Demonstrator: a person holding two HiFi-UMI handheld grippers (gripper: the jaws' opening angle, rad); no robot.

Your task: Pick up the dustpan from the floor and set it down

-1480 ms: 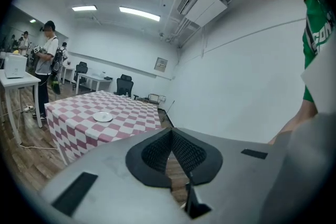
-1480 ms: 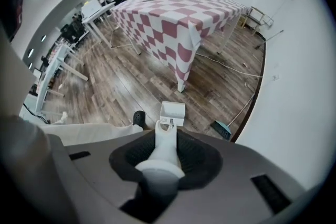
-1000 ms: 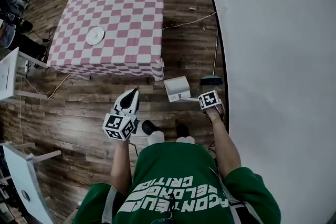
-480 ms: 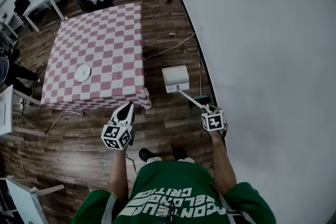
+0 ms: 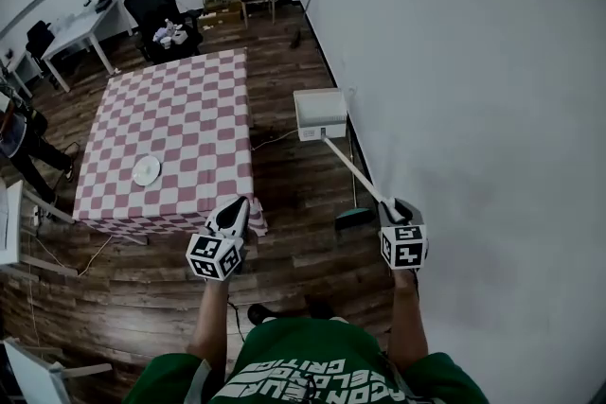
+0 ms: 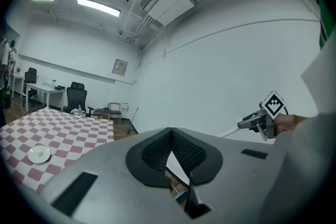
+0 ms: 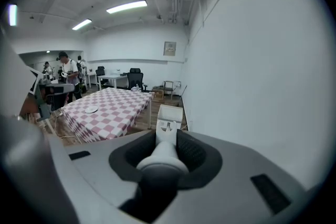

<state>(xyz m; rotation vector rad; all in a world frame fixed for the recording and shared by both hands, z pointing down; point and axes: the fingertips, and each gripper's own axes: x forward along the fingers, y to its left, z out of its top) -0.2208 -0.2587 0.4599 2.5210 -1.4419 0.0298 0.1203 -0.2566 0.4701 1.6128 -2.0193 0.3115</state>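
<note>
The dustpan (image 5: pixel 319 114) is a white box-shaped pan on a long white handle (image 5: pixel 355 170). It hangs in the air beside the wall, well above the wood floor. My right gripper (image 5: pixel 393 208) is shut on the near end of that handle. In the right gripper view the handle (image 7: pixel 164 157) runs out between the jaws to the pan (image 7: pixel 169 117). My left gripper (image 5: pixel 232 215) is held out over the floor near the table corner, shut and holding nothing. The left gripper view shows its pads (image 6: pixel 157 152) meeting at the tips, with the right gripper (image 6: pixel 251 123) off to its right.
A table with a pink checked cloth (image 5: pixel 170 128) bears a white plate (image 5: pixel 146 170). A teal brush head (image 5: pixel 352 218) rests on the floor by the white wall (image 5: pixel 473 90). Black office chairs (image 5: pixel 163 9) and desks stand at the back. A person (image 5: pixel 19 132) stands at the left.
The right gripper has risen with the dustpan, lifting the pan off the floor and swinging it out ahead along the wall. The left gripper has risen a little.
</note>
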